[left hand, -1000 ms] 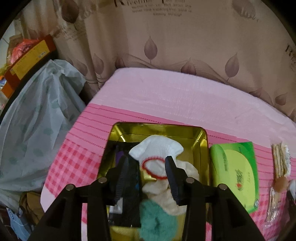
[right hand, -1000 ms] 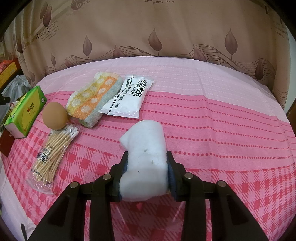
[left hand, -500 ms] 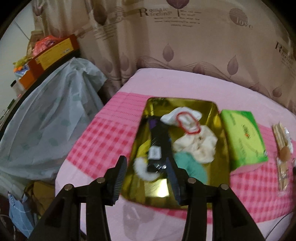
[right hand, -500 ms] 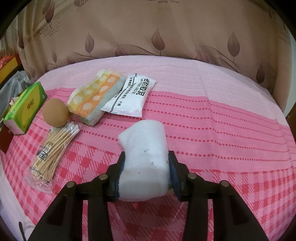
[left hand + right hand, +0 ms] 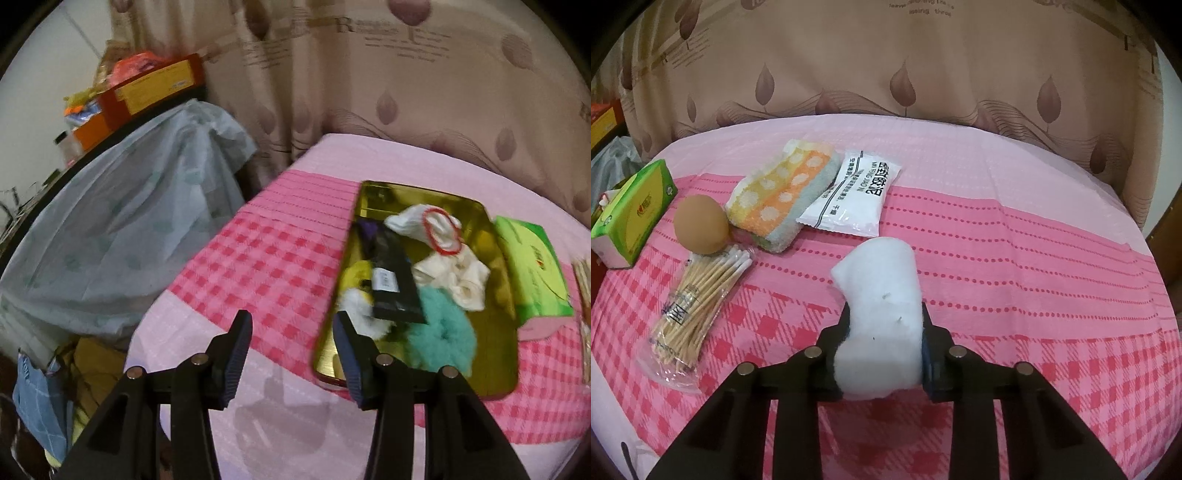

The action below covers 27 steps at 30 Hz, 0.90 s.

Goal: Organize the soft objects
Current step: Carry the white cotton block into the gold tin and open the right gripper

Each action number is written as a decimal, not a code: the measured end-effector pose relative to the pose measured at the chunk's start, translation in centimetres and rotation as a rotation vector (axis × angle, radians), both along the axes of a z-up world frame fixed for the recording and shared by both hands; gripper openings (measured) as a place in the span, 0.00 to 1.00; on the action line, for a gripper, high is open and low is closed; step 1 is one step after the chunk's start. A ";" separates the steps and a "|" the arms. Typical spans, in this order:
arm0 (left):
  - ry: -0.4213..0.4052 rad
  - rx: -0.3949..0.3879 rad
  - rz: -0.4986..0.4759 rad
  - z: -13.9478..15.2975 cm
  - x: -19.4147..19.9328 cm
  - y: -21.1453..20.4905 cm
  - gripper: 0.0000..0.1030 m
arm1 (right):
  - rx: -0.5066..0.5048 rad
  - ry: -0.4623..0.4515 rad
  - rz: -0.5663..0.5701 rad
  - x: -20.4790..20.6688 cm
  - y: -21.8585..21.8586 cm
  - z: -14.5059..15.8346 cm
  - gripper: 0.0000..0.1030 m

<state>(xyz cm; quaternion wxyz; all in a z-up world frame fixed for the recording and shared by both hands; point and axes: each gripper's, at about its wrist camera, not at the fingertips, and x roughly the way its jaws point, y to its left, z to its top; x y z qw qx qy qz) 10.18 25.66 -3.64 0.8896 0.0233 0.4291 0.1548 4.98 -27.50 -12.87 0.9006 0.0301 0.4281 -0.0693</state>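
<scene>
The black fingers (image 5: 242,347) of the left gripper (image 5: 293,332) stand spread with nothing between them, and they have pulled back and swung left since a second ago: then they straddled the white cloth with the red elastic ring (image 5: 430,227) inside the gold-coloured rectangular metal tin (image 5: 373,194), whereas now they hover over the pink checked tablecloth (image 5: 266,266) near the table's front-left corner, the right finger crossing the tin's near-left corner in view — whether it touches I cannot tell. The tin lies to their right, holding that cloth, a cream cloth (image 5: 458,277), a fluffy teal scrunchie (image 5: 439,338), a black flat packet (image 5: 395,280) and a white-and-yellow fluffy piece (image 5: 356,295); a green tissue box (image 5: 532,266) sits just beside its right side. The right gripper (image 5: 884,325) has barely changed: its fingers (image 5: 931,339) pinch a white soft cotton pad (image 5: 881,314), which bulges above them, pressed in at its sides and held above the cloth. Beyond lie a white sealed packet with black lettering (image 5: 853,201), a folded orange, yellow and grey dotted towel (image 5: 783,199), a brown egg (image 5: 700,229) touching a clear bag of wooden cotton swabs (image 5: 698,299).
</scene>
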 end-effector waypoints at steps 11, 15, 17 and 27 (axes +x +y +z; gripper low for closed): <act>-0.040 -0.095 0.161 0.6 -0.7 4.0 0.46 | 0.026 -0.073 0.019 -0.2 3.4 4.2 0.26; -0.033 -0.104 0.201 0.5 -0.8 4.9 0.46 | 0.042 -0.108 0.091 0.3 6.6 6.2 0.26; -0.034 -0.111 0.224 0.5 -0.8 5.4 0.46 | 0.056 -0.117 0.141 0.6 8.7 7.1 0.26; -0.055 -0.136 0.301 0.8 -1.4 6.9 0.46 | 0.112 -0.122 0.420 3.1 21.8 9.2 0.26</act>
